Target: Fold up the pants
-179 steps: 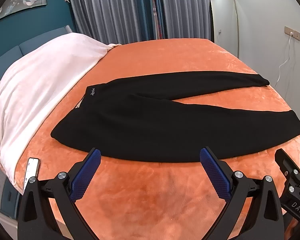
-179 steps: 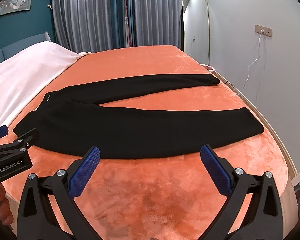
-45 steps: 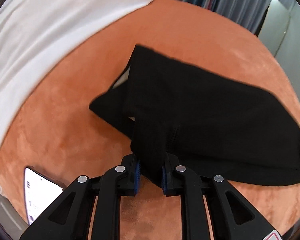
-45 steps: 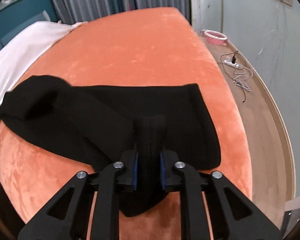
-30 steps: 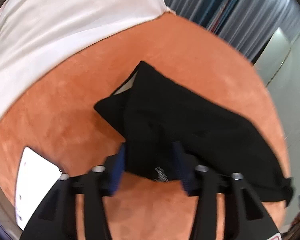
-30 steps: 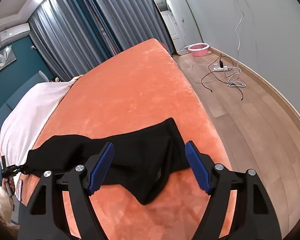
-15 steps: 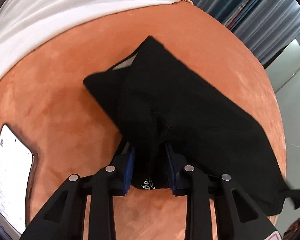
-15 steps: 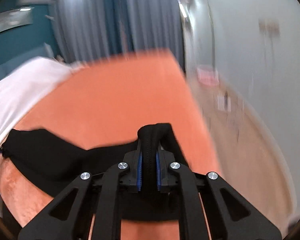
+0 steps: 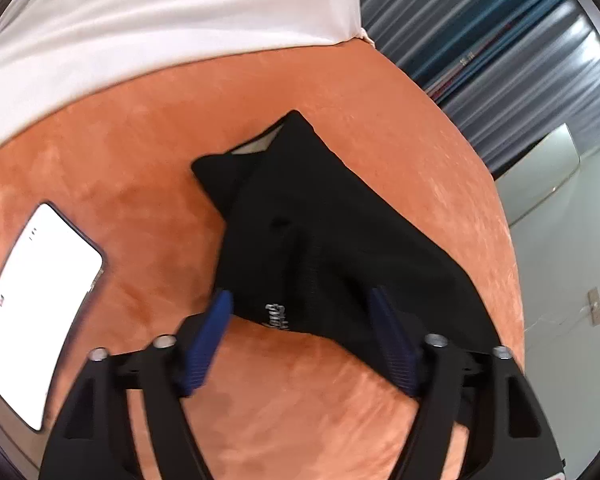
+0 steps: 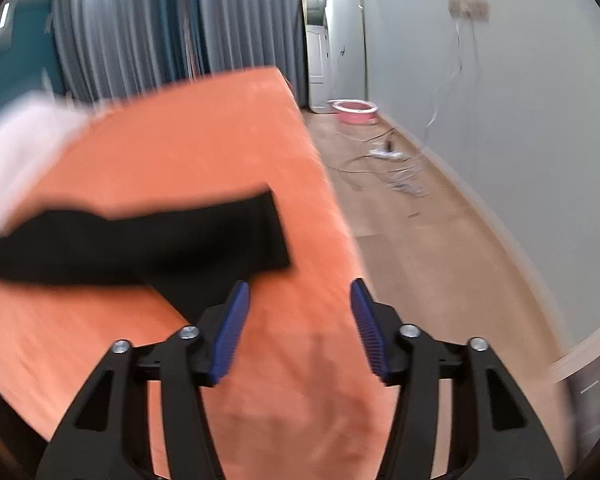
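Note:
The black pants [image 9: 324,240] lie on the orange bed cover [image 9: 148,128], folded lengthwise with one leg over the other. Their waistband corner with a small white logo [image 9: 276,314] lies between the jaws of my left gripper [image 9: 300,312], which stands open over it. In the right wrist view the leg ends of the pants [image 10: 172,236] lie flat near the bed's right edge. My right gripper [image 10: 298,300] is open and empty, just to the right of the leg ends, above the orange cover [image 10: 204,128].
A phone with a lit white screen [image 9: 32,304] lies on the bed's left edge. A white blanket [image 9: 160,16] covers the head of the bed. The wooden floor [image 10: 420,220], cables [image 10: 388,160] and a pink basin [image 10: 354,111] are to the right.
Half a second ago both grippers were shut on the black fabric. Both have now opened and let the pants drop onto the bed. The right gripper has shifted right, off the leg ends.

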A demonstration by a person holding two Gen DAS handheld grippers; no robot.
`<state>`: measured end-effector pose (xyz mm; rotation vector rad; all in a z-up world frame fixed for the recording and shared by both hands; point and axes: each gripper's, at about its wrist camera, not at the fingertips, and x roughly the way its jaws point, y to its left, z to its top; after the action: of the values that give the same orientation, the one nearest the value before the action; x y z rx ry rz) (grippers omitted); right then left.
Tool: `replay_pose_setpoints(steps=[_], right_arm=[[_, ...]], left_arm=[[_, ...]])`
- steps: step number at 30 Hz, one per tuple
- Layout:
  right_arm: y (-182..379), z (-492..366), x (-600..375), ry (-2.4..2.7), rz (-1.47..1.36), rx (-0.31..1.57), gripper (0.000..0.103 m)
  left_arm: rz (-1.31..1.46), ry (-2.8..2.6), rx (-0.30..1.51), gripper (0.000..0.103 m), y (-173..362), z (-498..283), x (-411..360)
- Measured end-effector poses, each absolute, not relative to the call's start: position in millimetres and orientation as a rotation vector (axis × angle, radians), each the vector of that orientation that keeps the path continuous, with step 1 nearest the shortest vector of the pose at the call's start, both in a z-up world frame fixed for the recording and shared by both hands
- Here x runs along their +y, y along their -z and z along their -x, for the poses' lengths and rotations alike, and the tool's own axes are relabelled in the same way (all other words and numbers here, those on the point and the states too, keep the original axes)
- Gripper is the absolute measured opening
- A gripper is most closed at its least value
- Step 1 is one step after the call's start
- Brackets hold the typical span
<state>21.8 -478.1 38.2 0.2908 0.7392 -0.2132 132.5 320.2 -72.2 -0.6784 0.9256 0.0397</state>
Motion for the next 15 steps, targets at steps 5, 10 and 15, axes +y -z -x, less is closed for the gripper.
replay_pose_setpoints(steps=[5, 10, 15], right_arm=[[-16, -93, -493, 0.189, -0.423, 0.856, 0.065], [-40, -138, -457, 0.119, -0.201, 0.862, 0.009], [-113, -86, -390, 0.030, 0.260, 0.478, 0.024]], left_arm=[[0.805, -0.013, 0.998, 0.073, 97, -145, 305], [0.702, -0.041, 1.009, 0.073, 89, -148, 284], [0.597, -0.067, 0.971, 0.073, 71, -142, 275]])
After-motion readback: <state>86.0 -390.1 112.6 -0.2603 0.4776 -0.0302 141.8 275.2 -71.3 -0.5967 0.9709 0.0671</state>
